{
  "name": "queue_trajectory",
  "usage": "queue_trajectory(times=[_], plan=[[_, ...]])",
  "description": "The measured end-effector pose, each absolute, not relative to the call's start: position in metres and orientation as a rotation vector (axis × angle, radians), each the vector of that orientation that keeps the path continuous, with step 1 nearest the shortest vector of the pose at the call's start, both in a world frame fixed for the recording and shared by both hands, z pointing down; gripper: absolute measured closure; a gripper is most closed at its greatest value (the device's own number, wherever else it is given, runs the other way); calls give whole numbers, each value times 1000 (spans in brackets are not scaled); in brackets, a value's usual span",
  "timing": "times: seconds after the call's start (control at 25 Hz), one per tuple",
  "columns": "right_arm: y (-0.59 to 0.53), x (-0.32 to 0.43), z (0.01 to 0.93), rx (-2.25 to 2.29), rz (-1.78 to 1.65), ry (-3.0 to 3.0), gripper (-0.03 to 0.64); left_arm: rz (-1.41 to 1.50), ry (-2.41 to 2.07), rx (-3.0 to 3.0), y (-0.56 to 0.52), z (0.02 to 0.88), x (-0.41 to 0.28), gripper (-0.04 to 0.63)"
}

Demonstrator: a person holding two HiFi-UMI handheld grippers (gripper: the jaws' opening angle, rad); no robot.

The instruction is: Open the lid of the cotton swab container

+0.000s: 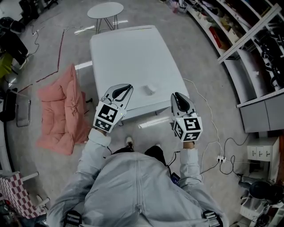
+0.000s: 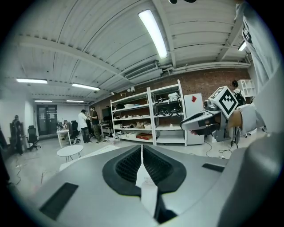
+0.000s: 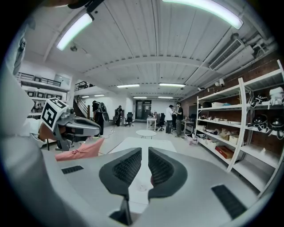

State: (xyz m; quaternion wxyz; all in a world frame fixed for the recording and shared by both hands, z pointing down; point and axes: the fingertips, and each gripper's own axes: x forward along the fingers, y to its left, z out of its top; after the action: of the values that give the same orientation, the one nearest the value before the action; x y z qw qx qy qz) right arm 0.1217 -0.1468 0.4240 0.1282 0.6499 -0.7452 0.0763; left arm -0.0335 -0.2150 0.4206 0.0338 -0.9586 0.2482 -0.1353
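A small white cotton swab container (image 1: 150, 89) sits on the white table (image 1: 133, 53), near its front edge. My left gripper (image 1: 126, 88) hovers over the table's front left corner, to the left of the container, shut and empty. My right gripper (image 1: 177, 95) hangs at the front right corner, to the container's right, also shut with nothing held. In the left gripper view the left gripper (image 2: 142, 149) has its jaws closed, with the right gripper (image 2: 202, 123) beside it. In the right gripper view the right gripper (image 3: 145, 153) points along the table, and a faint round shape (image 3: 141, 186) shows below the jaws.
A pink cushion (image 1: 62, 111) lies on the floor left of the table. A round white side table (image 1: 105, 9) stands beyond the far end. Shelving (image 1: 248, 40) runs along the right, with cables and a power strip (image 1: 219, 158) on the floor. People stand far off.
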Motion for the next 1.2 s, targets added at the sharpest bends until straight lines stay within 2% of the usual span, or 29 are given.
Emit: queue_trajectory(times=[0.12,0.2,0.24,0.52,1.2], plan=[[-160,130,448,1853,277,-2200,572,-476,790,-2951,-221,436,-25,566],[-172,132,461,1813,308,-2245,490,-507,834,-2952,-230,446,-22,566],[-178,135,465,1791,311,-2267,471,-518,859,-2952,-234,451,-20,566],[-210,155,511,1644,387,-2325,454,-613,1025,-2967,-251,490,-3,566],[-255,123,630,1356,533,-2360,423,-850,1263,-2980,-268,588,-27,566]])
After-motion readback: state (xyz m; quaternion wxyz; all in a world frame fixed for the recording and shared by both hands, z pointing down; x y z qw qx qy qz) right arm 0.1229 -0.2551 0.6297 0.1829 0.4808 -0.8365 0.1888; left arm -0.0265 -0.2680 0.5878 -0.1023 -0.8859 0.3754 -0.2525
